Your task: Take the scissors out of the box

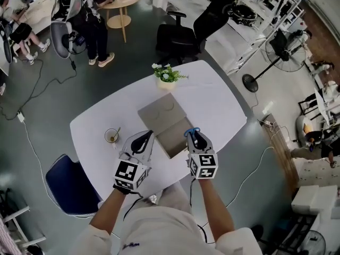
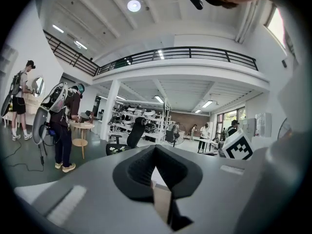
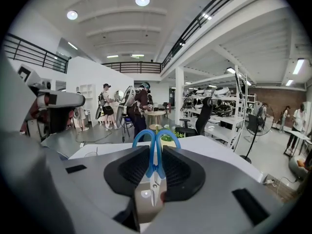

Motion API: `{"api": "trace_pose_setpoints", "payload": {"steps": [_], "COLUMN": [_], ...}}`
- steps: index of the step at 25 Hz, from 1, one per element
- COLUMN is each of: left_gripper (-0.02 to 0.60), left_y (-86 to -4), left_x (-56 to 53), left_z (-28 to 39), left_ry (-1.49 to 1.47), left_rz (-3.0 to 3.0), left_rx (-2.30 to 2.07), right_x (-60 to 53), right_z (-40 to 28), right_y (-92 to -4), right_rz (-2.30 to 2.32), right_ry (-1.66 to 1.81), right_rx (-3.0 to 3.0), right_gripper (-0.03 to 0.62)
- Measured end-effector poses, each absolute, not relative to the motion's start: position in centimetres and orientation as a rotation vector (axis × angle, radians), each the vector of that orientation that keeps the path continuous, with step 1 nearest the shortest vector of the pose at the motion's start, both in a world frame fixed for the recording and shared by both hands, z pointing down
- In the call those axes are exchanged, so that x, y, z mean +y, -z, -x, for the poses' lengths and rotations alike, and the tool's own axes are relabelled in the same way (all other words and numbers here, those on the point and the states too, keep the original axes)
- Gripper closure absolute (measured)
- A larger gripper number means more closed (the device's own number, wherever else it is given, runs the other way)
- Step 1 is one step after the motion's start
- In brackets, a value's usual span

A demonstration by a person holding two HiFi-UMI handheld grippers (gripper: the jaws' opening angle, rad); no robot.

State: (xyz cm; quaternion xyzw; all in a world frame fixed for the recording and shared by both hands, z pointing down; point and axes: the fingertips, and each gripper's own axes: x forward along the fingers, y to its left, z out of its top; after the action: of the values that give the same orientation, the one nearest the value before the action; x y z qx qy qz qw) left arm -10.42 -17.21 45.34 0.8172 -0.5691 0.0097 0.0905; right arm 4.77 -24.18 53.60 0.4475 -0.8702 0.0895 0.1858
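Observation:
An open cardboard box point(image 1: 161, 114) lies in the middle of a white table point(image 1: 218, 105). My right gripper point(image 1: 193, 135) hangs over the box's near right corner, shut on a pair of scissors point(image 1: 192, 131). In the right gripper view the scissors point(image 3: 155, 185) stand upright between the pads point(image 3: 179, 172) of my right gripper point(image 3: 156, 152), blue handle loops on top and blade pointing down. My left gripper point(image 1: 150, 135) is at the box's near left side, shut with nothing in it. The left gripper point(image 2: 156, 152) shows only a strip of cardboard point(image 2: 162, 204) below its closed jaws.
A small potted plant point(image 1: 167, 76) stands at the table's far edge behind the box. A cup point(image 1: 111, 136) with a spoon sits left of the left gripper. A blue chair point(image 1: 69, 184) is at the near left, a black office chair point(image 1: 178, 36) beyond the table. People stand at the far left.

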Motion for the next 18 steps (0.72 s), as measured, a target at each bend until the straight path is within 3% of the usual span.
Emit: {"api": "trace_pose_setpoints", "payload": {"steps": [18], "left_gripper": [0.580], "left_y": [-41.9], "left_x": [-13.6], "left_z": [9.8], "left_ry": [-0.149], "left_rz": [-2.478], "left_rx": [-1.721], "right_x": [-19.3], "right_z": [-5.8], "right_y": [-42.5], "right_rz": [-1.304], "right_ry": [-0.188], "right_rx": [-2.682], "right_gripper": [0.503]}}
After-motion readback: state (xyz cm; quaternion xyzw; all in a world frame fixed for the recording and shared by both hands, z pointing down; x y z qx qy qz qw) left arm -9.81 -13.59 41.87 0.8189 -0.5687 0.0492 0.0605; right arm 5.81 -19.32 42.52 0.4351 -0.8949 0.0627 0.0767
